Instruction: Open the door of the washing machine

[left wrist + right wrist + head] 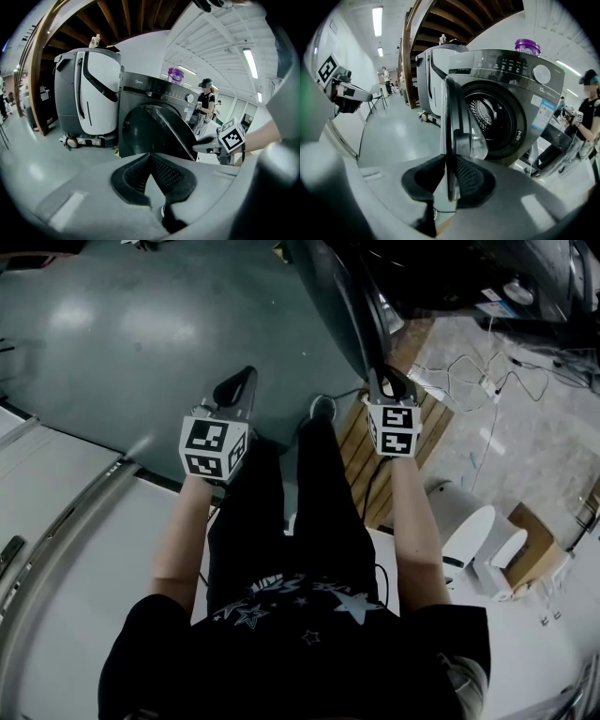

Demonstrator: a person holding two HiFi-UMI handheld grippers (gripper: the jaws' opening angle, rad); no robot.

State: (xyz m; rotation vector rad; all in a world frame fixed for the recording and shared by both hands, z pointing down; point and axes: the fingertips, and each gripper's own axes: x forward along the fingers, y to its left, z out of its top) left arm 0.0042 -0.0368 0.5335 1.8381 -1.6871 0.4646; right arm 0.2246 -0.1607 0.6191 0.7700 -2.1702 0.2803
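Observation:
The dark grey washing machine (511, 93) stands with its round door (457, 122) swung out, so the drum (487, 112) shows behind it. My right gripper (449, 161) is shut on the door's outer edge, the rim running between its pads. In the head view the door (333, 306) is a dark curved slab with the right gripper (386, 379) at its lower end. My left gripper (246, 373) hangs shut and empty over the green floor, left of the door. In the left gripper view the door (159, 131) faces me, with the right gripper (204, 147) at its right edge.
A white and grey floor machine (89, 93) stands left of the washer. A purple cup (527, 46) sits on top of it. A person (205, 101) stands beyond. A wooden pallet (375, 456) and cables (469, 371) lie at the right, a white ledge (56, 521) at the left.

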